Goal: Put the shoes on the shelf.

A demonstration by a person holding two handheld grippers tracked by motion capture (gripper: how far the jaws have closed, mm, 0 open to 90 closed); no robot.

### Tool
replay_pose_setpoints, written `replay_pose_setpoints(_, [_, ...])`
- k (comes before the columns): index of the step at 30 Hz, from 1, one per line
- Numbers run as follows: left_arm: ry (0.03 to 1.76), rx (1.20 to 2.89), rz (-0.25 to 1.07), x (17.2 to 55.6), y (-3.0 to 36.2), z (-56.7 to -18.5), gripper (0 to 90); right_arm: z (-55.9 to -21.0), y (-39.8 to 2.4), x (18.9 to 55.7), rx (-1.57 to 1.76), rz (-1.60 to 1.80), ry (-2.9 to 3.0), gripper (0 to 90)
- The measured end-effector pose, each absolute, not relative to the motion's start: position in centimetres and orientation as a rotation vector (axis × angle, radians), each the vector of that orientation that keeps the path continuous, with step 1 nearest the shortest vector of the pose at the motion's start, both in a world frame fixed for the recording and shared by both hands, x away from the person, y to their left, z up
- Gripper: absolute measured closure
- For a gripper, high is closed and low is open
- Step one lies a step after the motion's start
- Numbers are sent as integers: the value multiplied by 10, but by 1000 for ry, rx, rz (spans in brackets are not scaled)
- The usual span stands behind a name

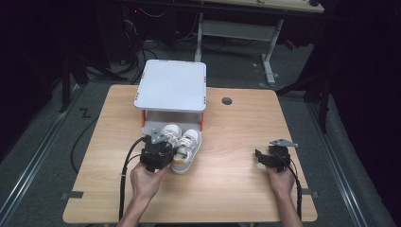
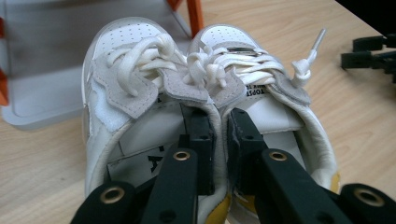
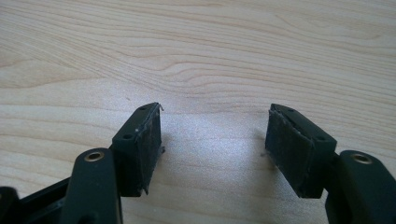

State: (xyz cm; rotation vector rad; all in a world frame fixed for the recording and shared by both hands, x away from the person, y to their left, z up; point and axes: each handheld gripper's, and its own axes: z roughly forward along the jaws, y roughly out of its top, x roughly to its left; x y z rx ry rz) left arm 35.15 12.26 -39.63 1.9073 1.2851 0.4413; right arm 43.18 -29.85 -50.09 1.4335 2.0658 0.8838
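Light falls from above onto the pale wooden bench [image 1: 227, 142], while the room around it sinks into near-black. The flat grey top of the small shelf [image 1: 172, 85] glares softly. Both gripper views are bright, slightly soft, with nearest black parts blurred.

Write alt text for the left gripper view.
The left gripper is shut on the touching inner collars of a pair of white sneakers, one jaw inside each shoe. Toes point toward a grey shelf on the wooden table.
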Motion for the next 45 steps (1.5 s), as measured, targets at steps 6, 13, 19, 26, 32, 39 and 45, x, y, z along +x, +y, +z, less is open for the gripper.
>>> replay_pose_setpoints(6, [1326, 1920, 497, 370, 129, -402, 817, -501, -298, 432, 1434, 884, 2066, 360])
replay_pose_setpoints(13, [1366, 1872, 541, 399, 131, -413, 817, -501, -298, 432, 1434, 883, 2065, 360])
replay_pose_setpoints(19, [1419, 1848, 569, 422, 131, -432, 816, -501, -298, 432, 1434, 884, 2065, 360])
replay_pose_setpoints(26, [1463, 1854, 591, 441, 129, -444, 814, -501, -298, 432, 1434, 884, 2066, 359])
replay_pose_setpoints(32, [1486, 1831, 600, 454, 127, -451, 806, -501, -298, 432, 1434, 884, 2066, 359])
replay_pose_setpoints(39, [1497, 1806, 566, 456, 130, -452, 716, -501, -298, 432, 1434, 884, 2066, 359])
replay_pose_setpoints(45, [1469, 1818, 599, 453, 127, -450, 593, -501, -298, 432, 1435, 884, 2066, 358])
